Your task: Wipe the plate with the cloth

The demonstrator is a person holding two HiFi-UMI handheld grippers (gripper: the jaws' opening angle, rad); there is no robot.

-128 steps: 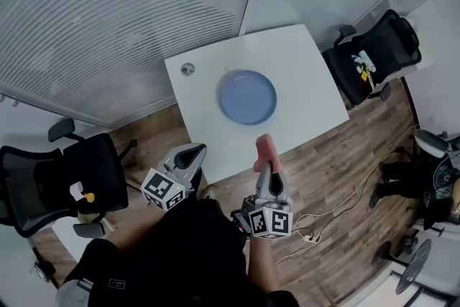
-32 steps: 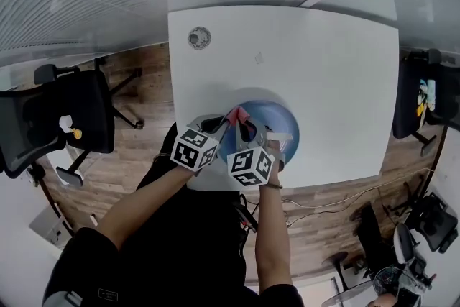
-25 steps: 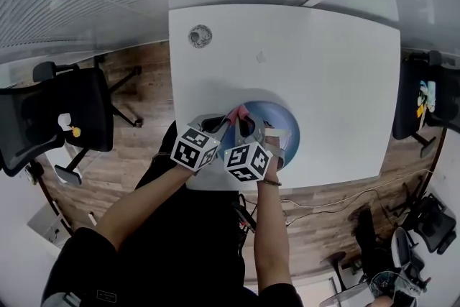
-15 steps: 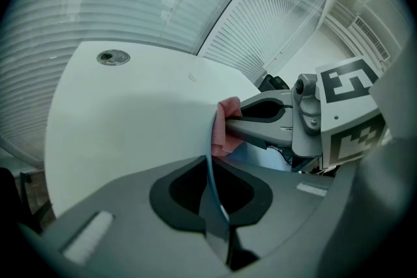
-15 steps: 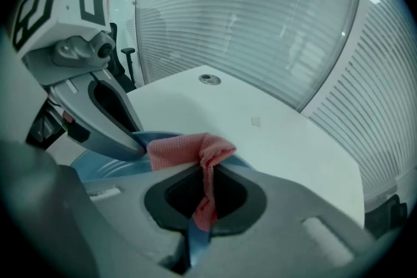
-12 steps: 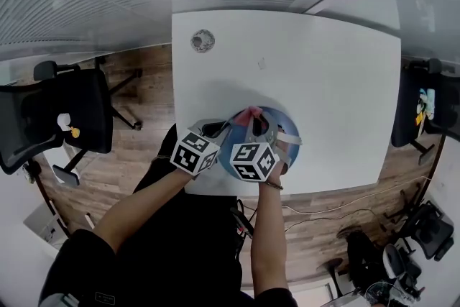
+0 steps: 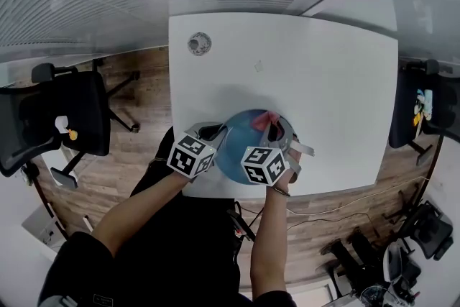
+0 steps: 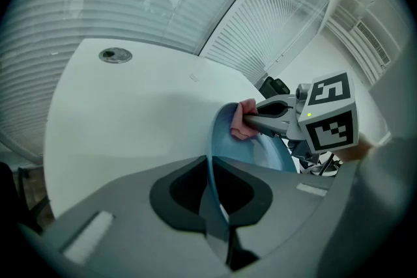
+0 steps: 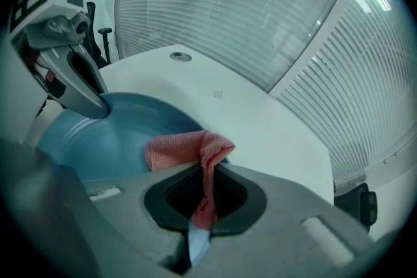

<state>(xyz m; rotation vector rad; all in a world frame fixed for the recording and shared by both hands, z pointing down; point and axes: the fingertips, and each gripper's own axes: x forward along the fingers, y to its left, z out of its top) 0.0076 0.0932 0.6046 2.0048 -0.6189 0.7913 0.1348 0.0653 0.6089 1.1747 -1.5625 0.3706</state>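
Observation:
A blue plate [image 7: 244, 144] is held tilted above the white table [image 7: 323, 75], near its front edge. My left gripper [image 7: 214, 131] is shut on the plate's left rim; in the left gripper view the rim [image 8: 210, 146] runs edge-on between the jaws of the left gripper [image 8: 212, 169]. My right gripper [image 7: 277, 127] is shut on a pink cloth [image 7: 269, 117], which lies against the plate's upper right part. In the right gripper view the cloth [image 9: 182, 145] hangs out of the right gripper [image 9: 205, 172] onto the plate [image 9: 111, 137], opposite the left gripper [image 9: 91, 101].
A round cable grommet [image 7: 199, 44] sits at the table's far left corner. Black office chairs stand on the wood floor at the left [image 7: 65, 118] and at the right [image 7: 424, 104]. Window blinds run behind the table.
My right gripper has slid the pink cloth rightward across the plate, from its upper left part to its upper right. The left gripper and the plate have stayed put.

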